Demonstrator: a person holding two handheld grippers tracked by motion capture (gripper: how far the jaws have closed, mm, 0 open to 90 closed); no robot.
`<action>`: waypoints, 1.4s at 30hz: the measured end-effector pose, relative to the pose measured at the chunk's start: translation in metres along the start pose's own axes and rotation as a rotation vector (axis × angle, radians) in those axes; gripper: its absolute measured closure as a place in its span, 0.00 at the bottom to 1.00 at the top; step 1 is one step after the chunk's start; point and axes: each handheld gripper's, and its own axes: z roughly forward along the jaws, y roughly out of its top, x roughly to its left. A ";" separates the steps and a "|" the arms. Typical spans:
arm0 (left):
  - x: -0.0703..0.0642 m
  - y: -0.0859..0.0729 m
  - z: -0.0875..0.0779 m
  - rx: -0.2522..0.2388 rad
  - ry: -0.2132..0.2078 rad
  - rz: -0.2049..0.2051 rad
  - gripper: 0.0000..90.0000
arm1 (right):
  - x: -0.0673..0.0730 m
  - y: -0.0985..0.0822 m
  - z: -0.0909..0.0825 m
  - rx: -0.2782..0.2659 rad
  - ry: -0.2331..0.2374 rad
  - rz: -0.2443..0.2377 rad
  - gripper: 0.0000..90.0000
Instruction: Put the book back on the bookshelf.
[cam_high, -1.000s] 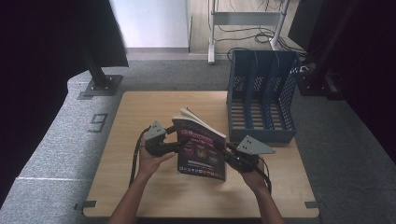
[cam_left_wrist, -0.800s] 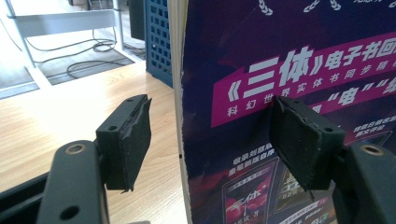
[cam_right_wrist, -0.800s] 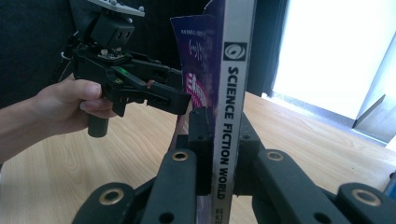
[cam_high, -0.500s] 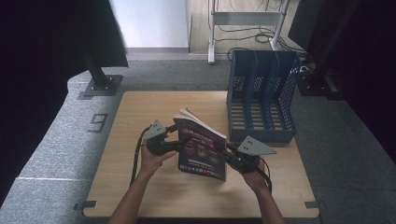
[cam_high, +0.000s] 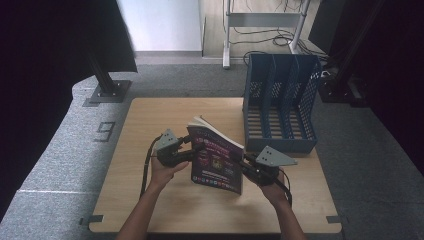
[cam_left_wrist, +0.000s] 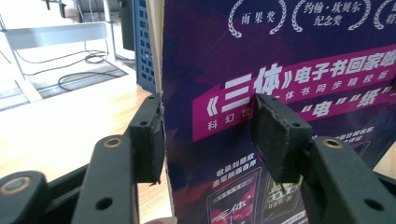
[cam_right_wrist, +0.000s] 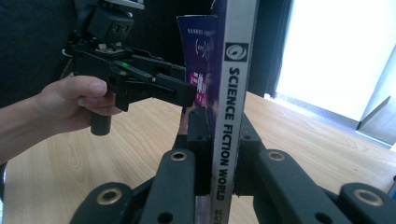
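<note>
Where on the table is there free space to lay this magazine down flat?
Bare wood lies left of the left gripper, along the far edge of the table beside the blue file rack, and in front of the magazine. The right side by the rack is crowded.

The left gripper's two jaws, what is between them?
In the left gripper view, the magazine's open edge stands between the left gripper's pads, which have just been closing and don't yet press it.
</note>
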 end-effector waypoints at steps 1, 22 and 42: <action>0.000 0.000 0.000 -0.005 -0.006 0.000 0.54 | 0.000 0.000 0.000 0.005 -0.003 0.002 0.87; -0.008 0.001 -0.003 -0.021 0.002 0.016 0.46 | -0.002 0.002 0.006 0.032 -0.020 -0.017 0.90; -0.011 0.004 -0.003 -0.013 -0.062 -0.001 0.43 | -0.003 0.005 0.011 0.048 0.047 -0.026 0.82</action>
